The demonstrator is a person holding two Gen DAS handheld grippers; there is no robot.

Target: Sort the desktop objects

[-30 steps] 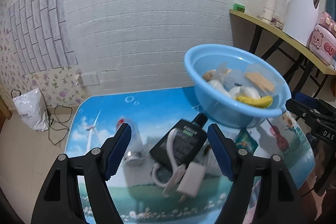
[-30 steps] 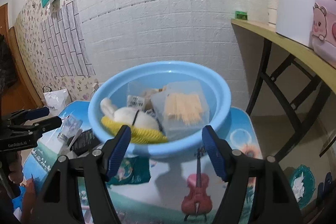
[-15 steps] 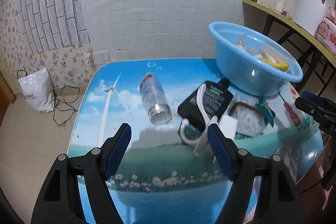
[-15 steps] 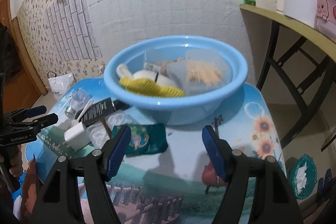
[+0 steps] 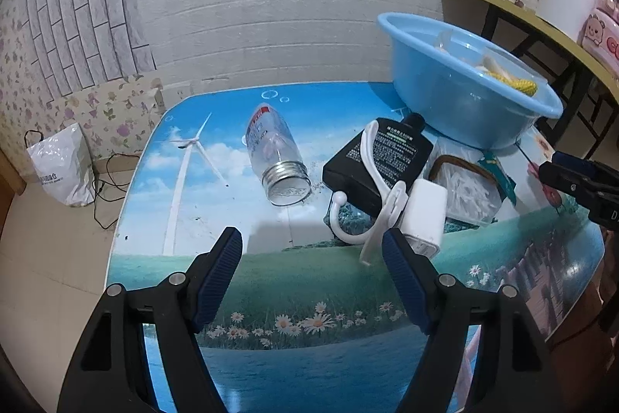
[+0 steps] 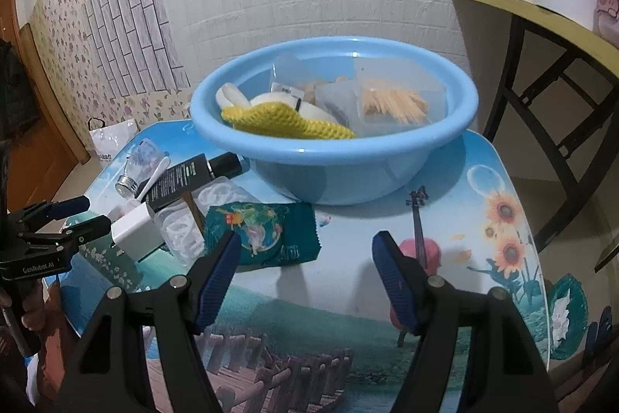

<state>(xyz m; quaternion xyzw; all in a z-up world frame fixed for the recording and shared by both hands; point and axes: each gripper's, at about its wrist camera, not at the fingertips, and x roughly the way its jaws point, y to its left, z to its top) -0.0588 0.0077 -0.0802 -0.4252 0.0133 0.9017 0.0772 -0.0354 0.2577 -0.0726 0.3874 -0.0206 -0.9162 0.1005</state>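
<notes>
Both tongs held released over a cluttered table.
Nothing is gripped by the left gripper [image 5: 311, 248] or right gripper [image 6: 303, 252]; jar [image 5: 276, 151], black bottle [image 5: 381, 161] and charger [image 5: 423, 215] are spread beside the basin [image 6: 332, 157].

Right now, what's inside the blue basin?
The blue basin holds a yellow knitted cloth, a white rounded item, and a clear box of toothpicks. Whatever lies beneath them is covered.

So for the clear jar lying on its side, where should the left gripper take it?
Grip the jar across its clear body, just behind the metal neck, coming down from above. It lies on its side on the table with bare surface along both long flanks, so the open left gripper can straddle it. The round mouth rim looks likelier to slip.
</notes>
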